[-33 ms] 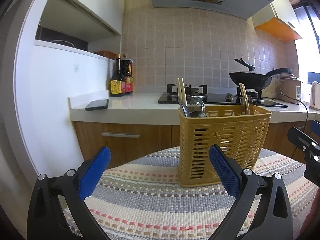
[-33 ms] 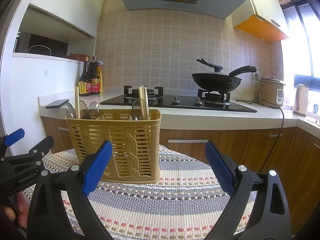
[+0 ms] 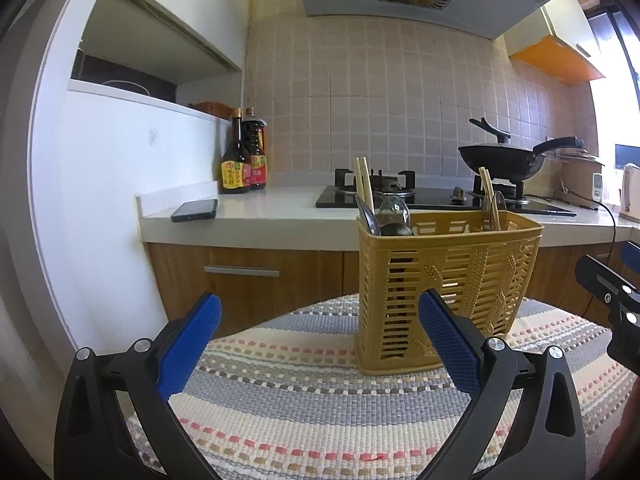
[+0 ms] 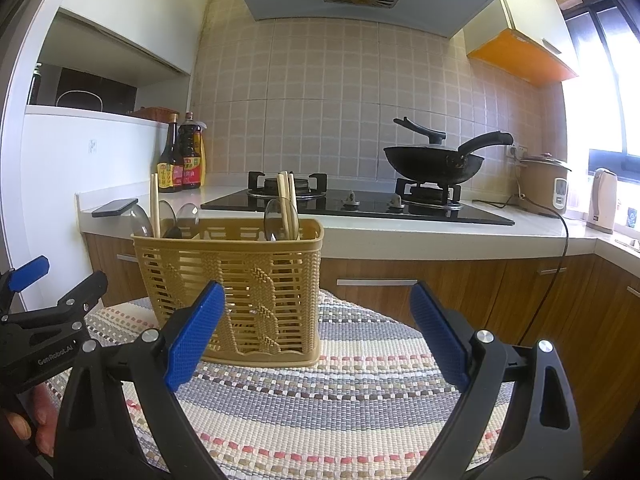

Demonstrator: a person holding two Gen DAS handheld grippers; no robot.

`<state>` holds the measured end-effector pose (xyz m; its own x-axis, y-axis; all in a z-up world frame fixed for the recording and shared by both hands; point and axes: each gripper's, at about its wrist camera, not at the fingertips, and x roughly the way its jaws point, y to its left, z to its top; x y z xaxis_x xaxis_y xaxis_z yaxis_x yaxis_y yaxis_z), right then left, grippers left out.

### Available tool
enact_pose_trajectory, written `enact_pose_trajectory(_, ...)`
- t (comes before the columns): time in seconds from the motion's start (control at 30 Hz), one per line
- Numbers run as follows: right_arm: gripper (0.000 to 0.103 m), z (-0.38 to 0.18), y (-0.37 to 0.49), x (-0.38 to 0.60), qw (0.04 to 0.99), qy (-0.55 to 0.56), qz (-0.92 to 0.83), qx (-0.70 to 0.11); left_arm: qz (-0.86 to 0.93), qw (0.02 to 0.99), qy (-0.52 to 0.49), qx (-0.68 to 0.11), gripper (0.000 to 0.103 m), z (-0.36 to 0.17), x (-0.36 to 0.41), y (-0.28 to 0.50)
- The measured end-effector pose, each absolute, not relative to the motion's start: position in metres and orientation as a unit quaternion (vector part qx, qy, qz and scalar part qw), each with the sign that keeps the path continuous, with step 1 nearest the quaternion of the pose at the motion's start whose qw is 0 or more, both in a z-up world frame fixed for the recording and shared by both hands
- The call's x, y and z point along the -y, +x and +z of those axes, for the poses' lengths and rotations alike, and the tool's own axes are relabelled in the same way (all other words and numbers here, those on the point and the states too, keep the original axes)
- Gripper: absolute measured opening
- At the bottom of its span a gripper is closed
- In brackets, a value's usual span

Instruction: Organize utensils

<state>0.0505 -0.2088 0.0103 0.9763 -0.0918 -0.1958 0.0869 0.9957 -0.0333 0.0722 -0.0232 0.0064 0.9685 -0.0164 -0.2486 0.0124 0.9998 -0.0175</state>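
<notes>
Take the yellow basket (image 3: 448, 284) as your landmark: it stands upright on the striped woven mat (image 3: 304, 392), and it already holds the utensils, so your biggest risk is tipping the whole thing. It is tall, light-looking plastic on soft cloth, and a sideways knock would likely slide or topple it. Your left gripper (image 3: 320, 344) hovers just in front of the basket's left end with its jaws spread wide and nothing between them; your right gripper (image 4: 316, 336) sits in front of its right end, equally agape and empty. The near blue pad of each overlaps the basket wall in its own view, so I cannot tell whether either touches. Next down, the chopsticks (image 4: 286, 204) lean above the rim at both ends, and a careless reach over the top could lever them out. Smallest, the clear spoons (image 3: 394, 210) beside them are hard to see and probably slippery to pinch.
</notes>
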Motion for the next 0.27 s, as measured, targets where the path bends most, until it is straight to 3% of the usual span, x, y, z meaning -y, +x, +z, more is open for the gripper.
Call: enact_pose_trajectory(0.27,0.089,0.0106,0.0519,0.2088,0.994,-0.013,-0.046,-0.099,-0.003,0.991,-0.021,-0.129,0.096,0.0076,0.0149,0.0727)
